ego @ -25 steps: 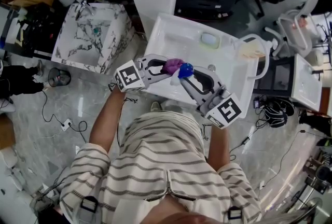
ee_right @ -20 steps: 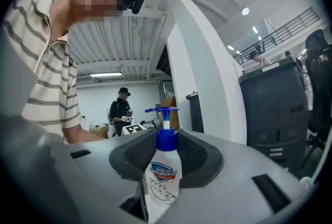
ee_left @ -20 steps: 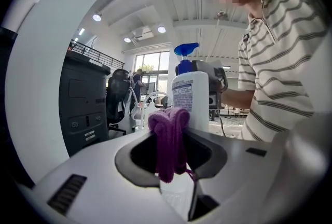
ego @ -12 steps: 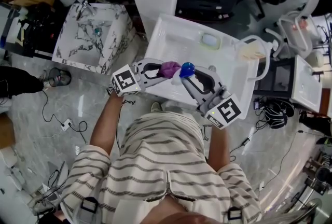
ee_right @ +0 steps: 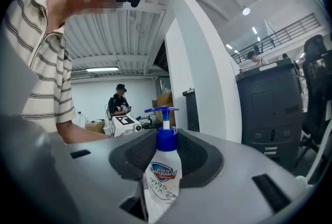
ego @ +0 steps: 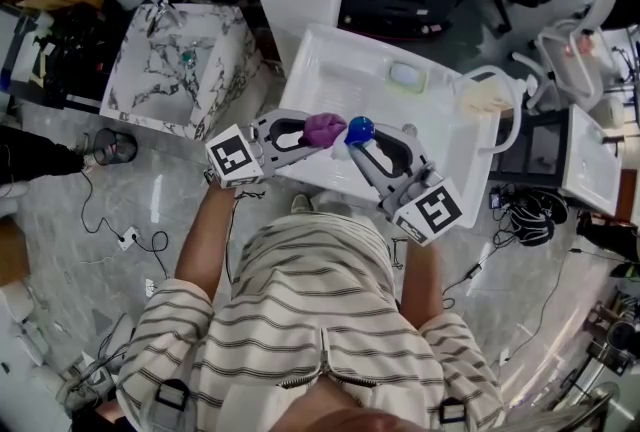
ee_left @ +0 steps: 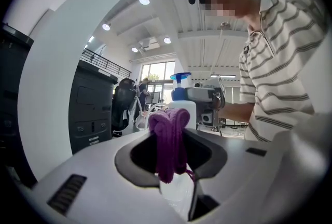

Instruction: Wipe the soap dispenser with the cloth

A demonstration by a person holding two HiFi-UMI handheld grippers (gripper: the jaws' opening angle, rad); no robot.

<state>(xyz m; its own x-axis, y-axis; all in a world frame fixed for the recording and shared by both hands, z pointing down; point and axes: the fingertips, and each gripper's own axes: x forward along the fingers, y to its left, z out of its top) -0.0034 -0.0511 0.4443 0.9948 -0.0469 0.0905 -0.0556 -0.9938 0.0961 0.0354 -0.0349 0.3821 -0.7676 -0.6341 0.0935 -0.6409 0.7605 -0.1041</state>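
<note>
Right tool (ee_right: pixel 165 151) grips white, blue-capped soap dispenser (ee_right: pixel 162 180); left tool (ee_left: pixel 172 158) pinches purple cloth (ee_left: pixel 168 132), seemingly touching it.

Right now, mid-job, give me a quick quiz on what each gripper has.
1. True or false: the left gripper is shut on the purple cloth.
2. What does the right gripper hold? A sponge; B soap dispenser; C faucet.
3. Fill in: the dispenser's pump head is ___.
Key: 1 true; 2 B; 3 blue.
</note>
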